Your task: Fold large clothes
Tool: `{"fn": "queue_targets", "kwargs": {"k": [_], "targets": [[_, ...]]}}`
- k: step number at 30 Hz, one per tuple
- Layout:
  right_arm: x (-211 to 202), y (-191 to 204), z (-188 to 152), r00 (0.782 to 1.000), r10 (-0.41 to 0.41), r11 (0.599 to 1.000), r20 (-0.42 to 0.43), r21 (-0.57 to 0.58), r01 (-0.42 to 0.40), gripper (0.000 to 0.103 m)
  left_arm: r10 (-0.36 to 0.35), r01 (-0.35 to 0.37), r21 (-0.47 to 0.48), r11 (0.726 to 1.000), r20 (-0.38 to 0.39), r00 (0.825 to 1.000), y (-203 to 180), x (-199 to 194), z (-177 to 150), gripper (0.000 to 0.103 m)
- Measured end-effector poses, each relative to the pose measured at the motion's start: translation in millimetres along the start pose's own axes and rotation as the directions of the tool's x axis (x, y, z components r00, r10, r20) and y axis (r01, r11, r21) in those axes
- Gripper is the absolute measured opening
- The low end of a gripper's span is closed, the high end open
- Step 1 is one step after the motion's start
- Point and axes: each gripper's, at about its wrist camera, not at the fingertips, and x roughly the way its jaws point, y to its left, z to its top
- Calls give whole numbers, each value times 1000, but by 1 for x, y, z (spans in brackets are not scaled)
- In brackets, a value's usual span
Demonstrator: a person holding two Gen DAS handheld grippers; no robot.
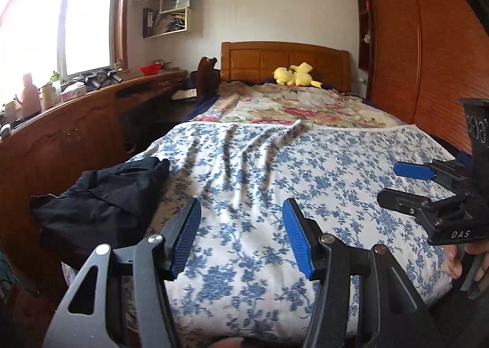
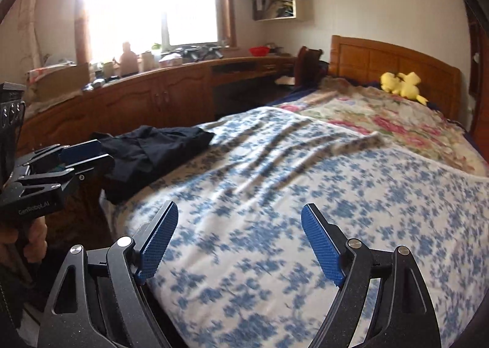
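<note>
Both grippers were apart and empty; dark garment lay bunched at bed's near-left edge, left of left gripper, which was nearer than right gripper

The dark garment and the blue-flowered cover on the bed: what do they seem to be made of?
The dark garment: thin woven cloth, matte, perhaps slightly smooth; it lies in soft, limp folds. The blue-flowered cover: looks like printed cotton, matte; it shows long shallow wrinkles. Neither can be told for sure from the look alone.
</note>
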Motion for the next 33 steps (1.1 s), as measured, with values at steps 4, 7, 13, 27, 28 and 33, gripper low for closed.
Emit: {"fn": "queue_targets", "kwargs": {"k": [4, 7, 13, 27, 28, 33], "targets": [[-17, -22, -23, 999, -51, 998, -7, 27, 51, 85, -25, 25, 5, 1000, -27, 999, -29, 13, -5, 55], [-34, -41, -38, 995, -97, 993, -9, 64, 97, 85, -54, 55, 1, 999, -34, 998, -48, 17, -9, 55], [-76, -69, -65, 982, -189, 973, -6, 131, 188, 85, -117, 117, 3, 993, -60, 991, -80, 15, -18, 55], [-165, -89, -90, 955, -297, 929, 23, 236, 283, 88, -183, 185, 42, 982, -30, 983, -146, -24, -5, 55], [-171, -90, -89, 953, -300, 928, 33, 239, 284, 88, -188, 189, 44, 981, -23, 982, -149, -28, -1, 55], [-206, -90, -81, 929, -359, 909, 88, 258, 327, 88, -213, 211, 62, 976, 27, 977, -162, -55, 20, 55]]}}
